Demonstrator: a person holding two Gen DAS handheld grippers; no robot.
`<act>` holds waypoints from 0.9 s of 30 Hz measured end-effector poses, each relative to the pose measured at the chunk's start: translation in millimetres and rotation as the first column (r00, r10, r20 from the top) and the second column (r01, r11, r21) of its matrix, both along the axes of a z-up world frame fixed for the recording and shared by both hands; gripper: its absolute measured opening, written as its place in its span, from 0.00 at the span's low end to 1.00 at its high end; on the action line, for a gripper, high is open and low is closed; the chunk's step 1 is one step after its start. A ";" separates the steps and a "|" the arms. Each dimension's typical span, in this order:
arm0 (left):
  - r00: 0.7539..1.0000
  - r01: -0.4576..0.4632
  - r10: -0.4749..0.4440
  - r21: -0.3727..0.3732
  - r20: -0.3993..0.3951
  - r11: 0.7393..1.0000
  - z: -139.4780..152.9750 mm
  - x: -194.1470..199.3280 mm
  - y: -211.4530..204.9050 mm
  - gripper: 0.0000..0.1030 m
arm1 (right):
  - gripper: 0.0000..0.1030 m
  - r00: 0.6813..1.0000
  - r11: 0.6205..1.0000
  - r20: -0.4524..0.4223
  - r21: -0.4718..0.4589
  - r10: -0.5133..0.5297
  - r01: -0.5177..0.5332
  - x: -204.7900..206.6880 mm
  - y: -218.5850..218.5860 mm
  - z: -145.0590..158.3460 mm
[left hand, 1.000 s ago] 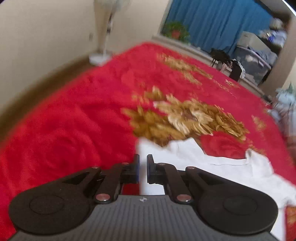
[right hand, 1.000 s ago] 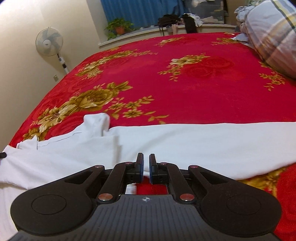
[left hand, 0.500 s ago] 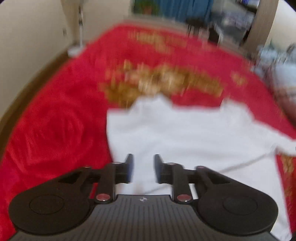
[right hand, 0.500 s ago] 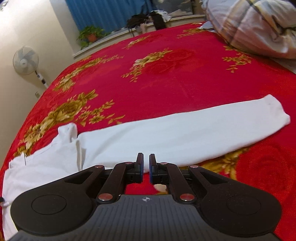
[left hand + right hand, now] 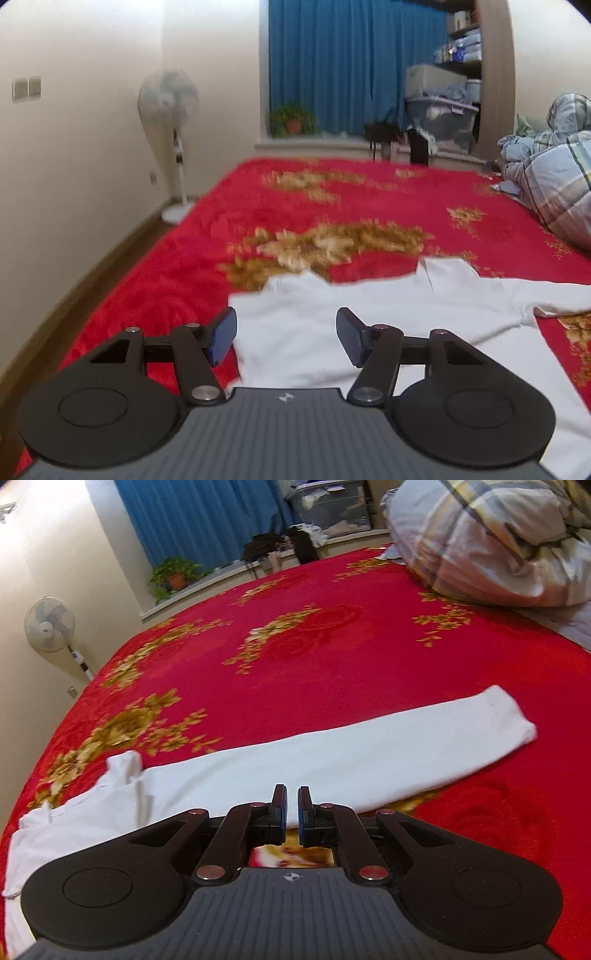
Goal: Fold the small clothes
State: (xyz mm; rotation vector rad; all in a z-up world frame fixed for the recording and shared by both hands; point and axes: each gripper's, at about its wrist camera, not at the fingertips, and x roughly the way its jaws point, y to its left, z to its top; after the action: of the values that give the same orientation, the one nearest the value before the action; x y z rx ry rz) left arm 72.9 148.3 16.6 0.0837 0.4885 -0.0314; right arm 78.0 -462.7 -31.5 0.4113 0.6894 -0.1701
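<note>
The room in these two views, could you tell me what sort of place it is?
Most likely a home bedroom: a bed under a red floral blanket, a rumpled duvet, and a fan beside blue curtains.

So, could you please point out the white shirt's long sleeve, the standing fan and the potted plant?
long sleeve (image 5: 369,753), right wrist view, on the middle of the sleeve's length.
standing fan (image 5: 49,624), right wrist view, on the round fan head.
potted plant (image 5: 176,575), right wrist view, on the pot under the leaves.

Both grippers alike — left gripper (image 5: 286,338), right gripper (image 5: 291,816): black linkage arms, round discs, silver screws, ribbed grey body, seemingly blue pads.
</note>
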 end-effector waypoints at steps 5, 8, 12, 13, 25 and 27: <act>1.000 0.020 -0.019 0.087 -0.012 0.996 -14.3 18.7 -16.3 0.64 | 0.05 0.994 0.996 -0.066 0.011 -0.089 0.090 8.4 -44.1 -23.6; 1.000 0.025 -0.024 0.101 -0.016 0.995 -22.2 30.6 -14.9 0.64 | 0.05 0.982 0.985 -0.101 0.050 -0.160 0.166 16.5 -71.9 -40.4; 1.000 0.012 -0.010 0.082 -0.029 0.997 -25.0 38.1 -2.5 0.64 | 0.05 0.959 0.961 -0.140 0.092 -0.246 0.260 26.0 -101.9 -64.1; 0.999 0.006 -0.004 0.073 -0.033 0.997 -24.9 39.1 0.1 0.64 | 0.06 0.952 0.953 -0.149 0.108 -0.267 0.284 27.7 -108.9 -69.8; 0.998 -0.029 0.031 0.057 -0.047 0.998 -25.6 39.7 16.5 0.64 | 0.05 0.914 0.897 -0.139 0.181 -0.382 0.403 39.4 -134.6 -89.6; 0.998 -0.031 0.034 0.054 -0.047 0.998 -25.5 38.9 17.1 0.64 | 0.05 0.903 0.886 -0.143 0.181 -0.406 0.427 38.7 -135.0 -87.7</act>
State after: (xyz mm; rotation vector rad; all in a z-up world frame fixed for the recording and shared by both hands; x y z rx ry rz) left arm 111.8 165.4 -8.9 0.1273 0.5384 0.0116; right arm 116.6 -597.7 -119.2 0.7574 0.7138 -0.5340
